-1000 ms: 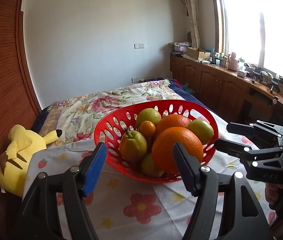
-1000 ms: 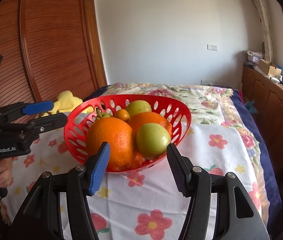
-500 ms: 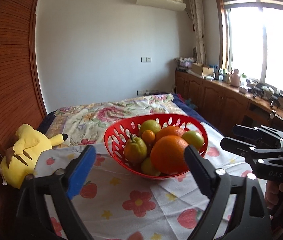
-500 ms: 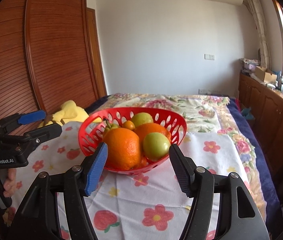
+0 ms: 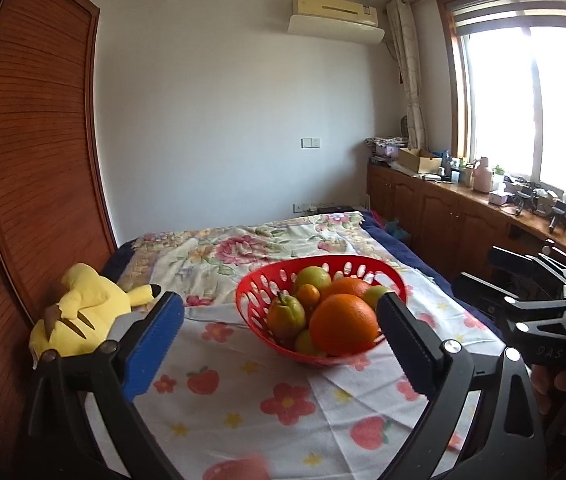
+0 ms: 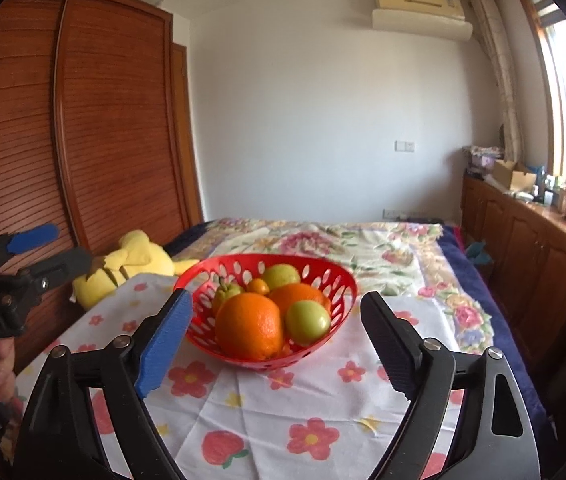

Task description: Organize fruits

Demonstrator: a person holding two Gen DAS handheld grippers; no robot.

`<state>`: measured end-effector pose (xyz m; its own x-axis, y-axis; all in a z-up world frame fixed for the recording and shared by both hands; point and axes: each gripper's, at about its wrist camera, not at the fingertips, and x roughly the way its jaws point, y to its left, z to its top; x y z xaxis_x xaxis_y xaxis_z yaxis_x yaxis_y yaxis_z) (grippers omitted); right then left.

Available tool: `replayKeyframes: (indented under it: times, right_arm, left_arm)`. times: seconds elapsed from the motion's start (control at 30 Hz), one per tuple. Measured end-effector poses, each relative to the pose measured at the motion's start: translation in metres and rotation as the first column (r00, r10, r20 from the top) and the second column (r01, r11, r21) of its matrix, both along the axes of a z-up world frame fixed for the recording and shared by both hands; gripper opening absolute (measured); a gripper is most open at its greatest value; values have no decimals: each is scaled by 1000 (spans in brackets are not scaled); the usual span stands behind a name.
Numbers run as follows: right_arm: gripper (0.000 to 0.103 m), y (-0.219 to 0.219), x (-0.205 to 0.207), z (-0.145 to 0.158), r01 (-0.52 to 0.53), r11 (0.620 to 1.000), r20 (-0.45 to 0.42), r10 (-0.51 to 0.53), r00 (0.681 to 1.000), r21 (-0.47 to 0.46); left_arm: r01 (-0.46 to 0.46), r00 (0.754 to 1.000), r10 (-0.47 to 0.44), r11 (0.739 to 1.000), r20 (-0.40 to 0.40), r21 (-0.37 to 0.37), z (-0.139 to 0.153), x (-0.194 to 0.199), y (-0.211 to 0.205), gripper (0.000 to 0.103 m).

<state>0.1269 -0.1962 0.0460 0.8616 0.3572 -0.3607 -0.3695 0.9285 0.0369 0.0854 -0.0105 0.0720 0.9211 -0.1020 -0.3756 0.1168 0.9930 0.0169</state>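
Observation:
A red perforated basket [image 5: 323,261] [image 6: 267,257] sits on the flowered cloth and holds several fruits. Among them are a large orange [image 5: 343,324] [image 6: 249,326], a greenish pear [image 5: 286,316], a small mandarin [image 5: 309,294] and a green round fruit [image 6: 307,318]. My left gripper [image 5: 280,298] hovers short of the basket, its jaws opening wide with nothing between the pads. My right gripper [image 6: 277,297] hangs on the basket's near side too; its jaws are opening and hold nothing. Each gripper shows side-on at the edge of the other's view.
A yellow plush toy [image 5: 83,312] [image 6: 131,264] lies left of the basket by the wooden wardrobe [image 5: 35,160]. The flowered cloth [image 5: 243,392] covers the bed. A wooden cabinet [image 5: 463,216] with clutter runs along the right under the window.
Both grippers have drawn back and risen away from the basket, which now looks smaller and farther. Both pairs of jaws have spread wider.

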Motion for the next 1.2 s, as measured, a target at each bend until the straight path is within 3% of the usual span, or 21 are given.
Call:
replayKeyframes:
  times: [0.13, 0.27, 0.5, 1.2]
  right_arm:
    - [92, -1, -11, 8, 28, 1000, 25, -28, 999, 4]
    - [93, -1, -24, 14, 40, 999, 40, -40, 998, 6]
    - [93, 2, -47, 23, 56, 998, 66, -56, 996, 5]
    - [93, 7, -69, 8, 59, 998, 40, -58, 997, -19]
  left_arm:
    - [-14, 1000, 13, 1000, 27, 26, 7, -16, -5, 98]
    - [-9, 1000, 9, 1000, 19, -10, 13, -30, -5, 98]
    - [-33, 999, 33, 999, 27, -2, 17, -56, -8, 98]
    - [-113, 994, 113, 994, 6, -5, -14, -70, 14, 98]
